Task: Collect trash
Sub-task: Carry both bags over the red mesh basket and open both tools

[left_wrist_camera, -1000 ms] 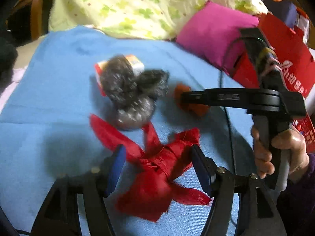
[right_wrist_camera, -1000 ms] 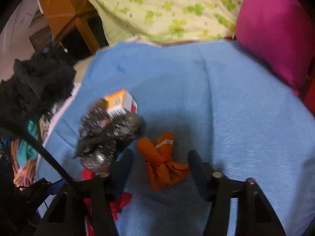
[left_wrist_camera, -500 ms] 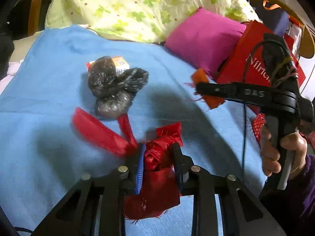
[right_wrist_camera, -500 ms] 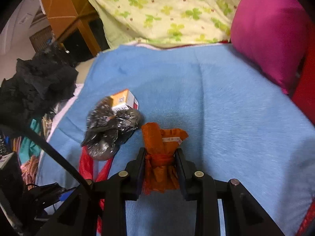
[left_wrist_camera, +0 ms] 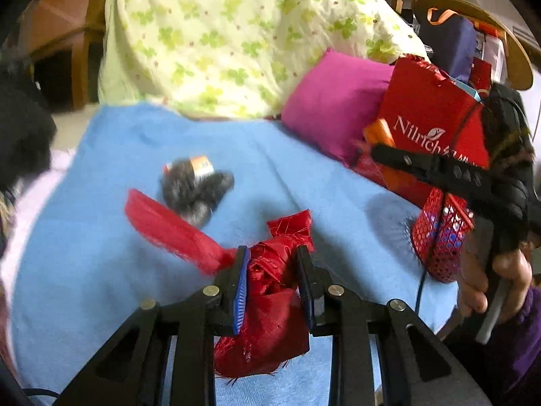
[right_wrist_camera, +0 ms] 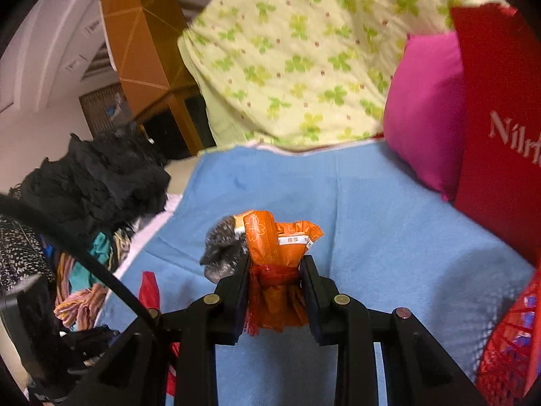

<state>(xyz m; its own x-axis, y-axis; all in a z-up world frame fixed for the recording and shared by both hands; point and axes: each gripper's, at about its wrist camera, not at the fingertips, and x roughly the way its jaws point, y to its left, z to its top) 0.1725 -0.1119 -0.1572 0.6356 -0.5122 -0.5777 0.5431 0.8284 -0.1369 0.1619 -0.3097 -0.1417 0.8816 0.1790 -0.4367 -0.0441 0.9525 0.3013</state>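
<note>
Both pairs of jaws are gripping trash. Those of the left gripper are pinching a red cloth scrap, whose long ribbon tail is trailing out to the left, and those of the right gripper are clamping an orange wrapper bundle at its tied waist. Both pieces are hanging above the blue blanket rather than lying on it. A black plastic bag with a small orange box tucked against it is lying farther back on the blanket, not yet collected.

Several things could be going wrong from here. The trailing ribbon tail could be snagging on the black bag or the blanket and tugging the scrap loose. The orange bundle is being held only by its narrow middle, so its loose top could be slipping free during a fast swing. A red mesh basket is sitting at the blanket's right edge, probably the bin, and a hurried release could be missing it.

Beyond the blanket, a clover-print quilt is bunching up, with a pink pillow and a red paper bag to its right and dark clothing heaping at its left.
</note>
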